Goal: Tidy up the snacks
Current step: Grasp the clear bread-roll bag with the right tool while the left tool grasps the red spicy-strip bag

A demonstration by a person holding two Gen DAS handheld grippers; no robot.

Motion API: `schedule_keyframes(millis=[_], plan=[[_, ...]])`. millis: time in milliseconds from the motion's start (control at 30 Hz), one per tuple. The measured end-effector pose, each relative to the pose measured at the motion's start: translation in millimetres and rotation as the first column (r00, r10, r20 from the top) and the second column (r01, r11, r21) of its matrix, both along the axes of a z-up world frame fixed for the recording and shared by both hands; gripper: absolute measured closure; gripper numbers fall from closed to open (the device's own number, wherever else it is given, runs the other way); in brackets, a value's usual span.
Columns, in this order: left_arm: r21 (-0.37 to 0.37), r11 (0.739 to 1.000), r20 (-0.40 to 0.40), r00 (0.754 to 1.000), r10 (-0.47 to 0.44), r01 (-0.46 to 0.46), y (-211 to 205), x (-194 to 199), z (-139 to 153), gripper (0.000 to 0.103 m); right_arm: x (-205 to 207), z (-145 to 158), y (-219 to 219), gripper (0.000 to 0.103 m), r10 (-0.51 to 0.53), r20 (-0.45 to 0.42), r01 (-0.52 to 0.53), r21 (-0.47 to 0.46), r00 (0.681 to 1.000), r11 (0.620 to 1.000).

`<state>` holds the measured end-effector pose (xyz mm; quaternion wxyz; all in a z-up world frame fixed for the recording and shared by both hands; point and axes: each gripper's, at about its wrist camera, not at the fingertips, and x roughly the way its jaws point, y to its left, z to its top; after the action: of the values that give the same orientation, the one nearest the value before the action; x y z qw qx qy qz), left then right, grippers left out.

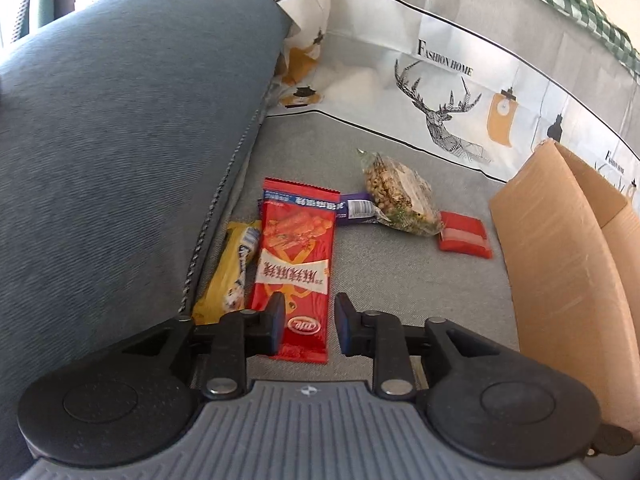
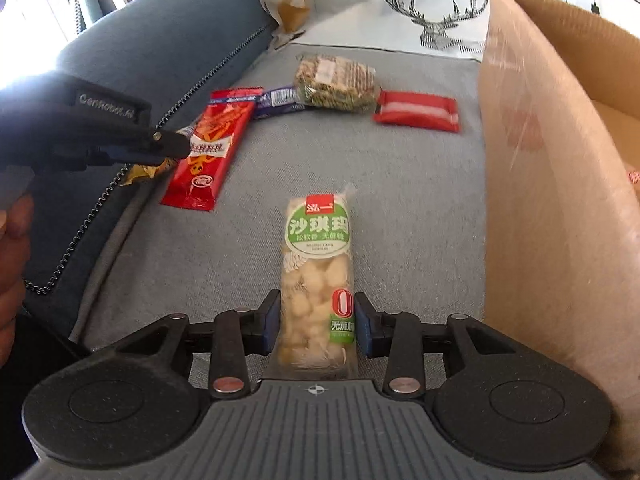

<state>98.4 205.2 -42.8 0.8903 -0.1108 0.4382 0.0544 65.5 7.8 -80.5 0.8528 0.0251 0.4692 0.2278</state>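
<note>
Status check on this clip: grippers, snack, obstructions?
Left gripper open over long red packet. Right gripper shut on sachima pack. Cardboard box at right, path unobstructed.

Black linkages; blue-padded jaws; silver rivets

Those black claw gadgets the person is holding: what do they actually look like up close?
Each is matte black plastic on a ribbed grey base, with two round black discs, silver rivets and linkage bars. The left gripper and right gripper both have dark blue finger pads. Seen from the right wrist, the left one's black body reads "CenRobot.AI". No cables visible.
</note>
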Motion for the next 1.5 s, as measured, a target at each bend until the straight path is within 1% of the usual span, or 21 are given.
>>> schedule_keyframes(millis=[33, 100, 167, 233, 300, 333, 400, 433, 500, 567, 667, 733, 800, 900, 1000, 1033, 1100, 1167, 1233, 1400, 1500], plan=[[0.005, 1.000, -0.001, 1.000, -0.005, 0.005, -2, 2, -2, 0.072, 0, -1, 0, 0.062, -0.003, -0.004, 0.003, 0.003, 1.000, 1.000], [0.012, 1.000, -0.010, 1.000, -0.009, 0.009, -3, 6, -6, 0.067, 1, -1, 1, 0.062, -0.004, -0.008, 0.004, 0.005, 1.000, 1.000], [0.014, 1.000, -0.023, 1.000, 0.000, 0.000, -2, 11, -10, 0.066, 2, -1, 1, 0.062, -0.003, -0.012, 0.003, 0.008, 1.000, 1.000], [0.012, 1.000, -0.039, 0.999, 0.009, -0.008, 0, 16, -14, 0.063, 2, -1, 1, 0.062, -0.003, -0.016, 0.003, 0.013, 1.000, 1.000], [0.018, 1.000, -0.058, 0.998, 0.023, -0.022, 2, 21, -19, 0.052, 3, -1, 0, 0.062, -0.002, -0.021, 0.003, 0.019, 1.000, 1.000], [0.022, 1.000, -0.063, 0.998, 0.023, -0.022, 2, 24, -22, 0.050, 3, -1, 0, 0.062, -0.002, -0.023, 0.002, 0.021, 1.000, 1.000], [0.057, 0.998, -0.071, 0.997, 0.018, -0.014, -1, 28, -26, 0.041, 3, -1, 0, 0.061, -0.001, -0.024, 0.001, 0.022, 1.000, 1.000], [0.087, 0.996, -0.079, 0.997, 0.014, -0.007, -5, 30, -28, 0.040, 3, -1, 0, 0.061, 0.000, -0.025, 0.001, 0.023, 1.000, 1.000], [0.145, 0.989, -0.085, 0.996, 0.000, 0.012, -12, 33, -31, 0.033, 3, -1, 1, 0.061, 0.003, -0.025, -0.002, 0.022, 1.000, 1.000], [0.182, 0.983, -0.084, 0.996, -0.004, 0.020, -16, 35, -34, 0.030, 4, -1, 1, 0.061, 0.007, -0.024, -0.006, 0.019, 1.000, 1.000], [0.216, 0.976, -0.092, 0.996, 0.000, 0.020, -19, 39, -40, 0.028, 4, -2, 2, 0.061, 0.011, -0.023, -0.010, 0.016, 1.000, 1.000], [0.217, 0.976, -0.091, 0.996, 0.002, 0.018, -19, 42, -43, 0.026, 4, -2, 2, 0.061, 0.012, -0.022, -0.012, 0.013, 1.000, 1.000], [0.201, 0.980, -0.083, 0.996, 0.007, 0.010, -17, 44, -45, 0.023, 5, -2, 2, 0.061, 0.014, -0.021, -0.013, 0.011, 1.000, 1.000], [0.176, 0.984, -0.072, 0.997, 0.017, -0.004, -16, 47, -48, 0.020, 4, -2, 3, 0.060, 0.018, -0.019, -0.018, 0.008, 1.000, 1.000], [0.145, 0.989, -0.062, 0.998, 0.019, -0.010, -13, 47, -48, 0.021, 4, -2, 4, 0.060, 0.021, -0.016, -0.021, 0.003, 1.000, 1.000], [0.137, 0.990, -0.058, 0.998, 0.023, -0.015, -11, 47, -48, 0.023, 4, -2, 4, 0.060, 0.020, -0.015, -0.020, 0.002, 1.000, 1.000], [0.124, 0.992, -0.046, 0.998, 0.038, -0.032, -7, 46, -45, 0.039, 3, -2, 4, 0.060, 0.020, -0.013, -0.020, -0.001, 1.000, 1.000], [0.104, 0.993, -0.038, 0.997, 0.061, -0.056, -2, 44, -42, 0.047, 3, -1, 5, 0.060, 0.024, -0.009, -0.024, -0.006, 1.000, 1.000], [0.083, 0.994, -0.035, 0.997, 0.070, -0.067, 2, 43, -39, 0.049, 2, -1, 5, 0.061, 0.023, -0.002, -0.023, -0.009, 1.000, 1.000], [0.071, 0.996, -0.005, 0.998, 0.059, -0.059, 1, 36, -29, 0.050, 1, 0, 5, 0.065, 0.023, 0.026, -0.023, -0.021, 0.999, 1.000], [0.037, 0.997, 0.005, 0.998, 0.060, -0.060, 5, 31, -23, 0.050, -1, 2, 6, 0.065, 0.029, 0.055, -0.027, -0.024, 0.998, 0.999]])
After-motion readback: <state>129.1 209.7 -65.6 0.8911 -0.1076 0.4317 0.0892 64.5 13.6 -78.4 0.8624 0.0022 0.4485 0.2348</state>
